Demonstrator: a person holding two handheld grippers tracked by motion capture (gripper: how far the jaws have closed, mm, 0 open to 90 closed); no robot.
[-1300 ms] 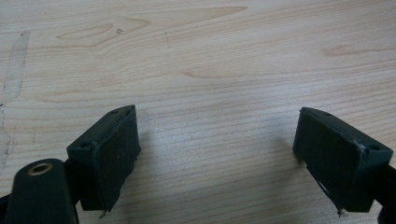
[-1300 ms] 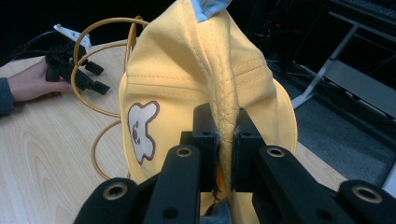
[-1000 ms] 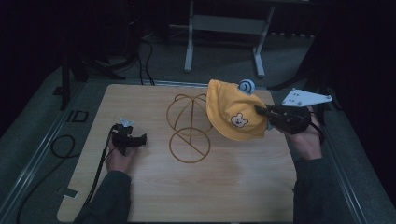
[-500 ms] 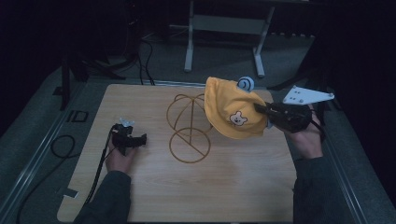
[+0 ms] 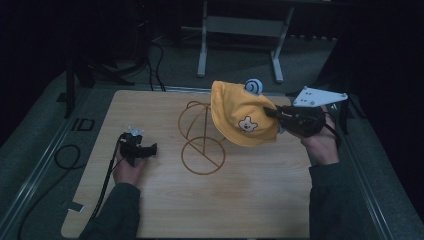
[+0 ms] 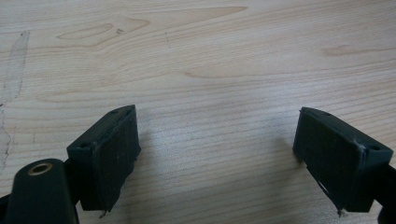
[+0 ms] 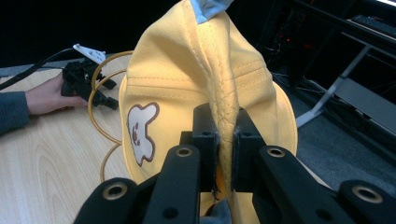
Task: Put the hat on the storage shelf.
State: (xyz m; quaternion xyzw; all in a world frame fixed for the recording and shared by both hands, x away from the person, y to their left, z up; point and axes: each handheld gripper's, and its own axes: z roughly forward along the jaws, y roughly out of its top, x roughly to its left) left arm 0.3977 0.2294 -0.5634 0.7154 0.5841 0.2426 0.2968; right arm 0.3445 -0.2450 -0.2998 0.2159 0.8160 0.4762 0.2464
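Observation:
A yellow child's hat point(image 5: 241, 119) with a bear patch and a blue top knob hangs in the air beside a gold wire stand point(image 5: 200, 135) at the table's middle. My right gripper point(image 5: 272, 113) is shut on a fold of the hat point(image 7: 219, 93), pinching the fabric between its jaws. The hat's left side overlaps the stand's upper loop; contact is unclear. My left gripper point(image 5: 150, 148) rests low at the left of the table, held by a hand, jaws wide apart. In the left gripper view its fingers point(image 6: 109, 154) frame bare wood.
The wooden table point(image 5: 165, 210) has bare room in front and at the left back. Black cables point(image 5: 65, 155) trail off the left edge. A grey metal frame point(image 5: 240, 30) stands on the floor behind the table.
The right gripper has carried the hat slightly left and up, closer over the stand. The left gripper has stayed in place.

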